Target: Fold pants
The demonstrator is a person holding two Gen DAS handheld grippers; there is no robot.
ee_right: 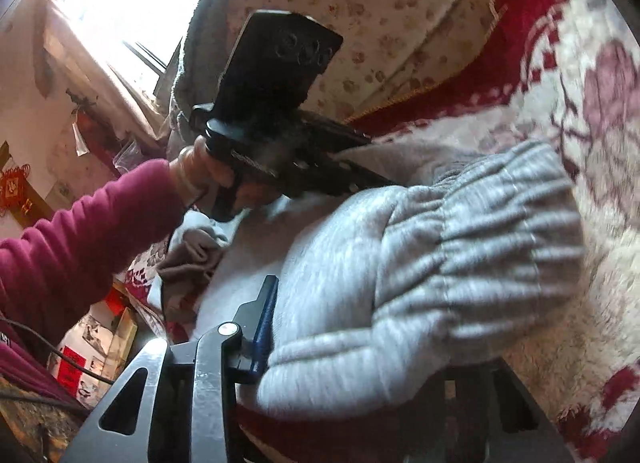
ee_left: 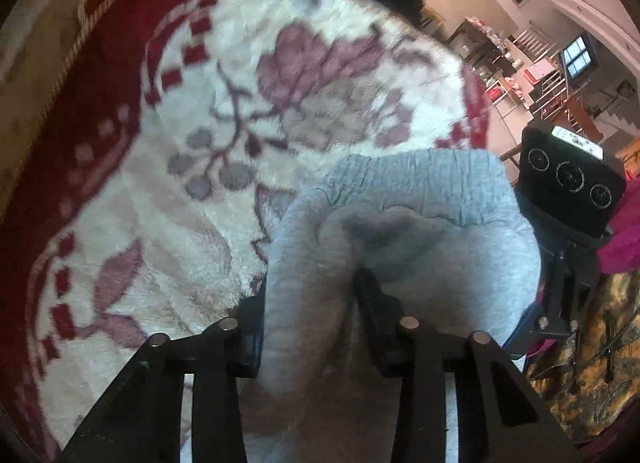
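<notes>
Both my grippers have hold of one pair of grey pants (ee_left: 404,231), which hangs bunched above the flowered blanket (ee_left: 168,111), its ribbed waistband (ee_right: 492,235) puffed out toward the far side. My left gripper (ee_left: 310,327) has its two fingers pressed together on a thick roll of the grey cloth, near one side of the waist. My right gripper (ee_right: 344,335) is mostly buried in fabric; only its blue left finger (ee_right: 266,323) shows, tight against the cloth, so I judge it clamped on the pants too. I read the two side grips as a way to carry the waist end over the legs and make a fold. From the right wrist camera, the left hand (ee_right: 208,171) in a maroon sleeve (ee_right: 80,231) steadies its tool low over the blanket.
</notes>
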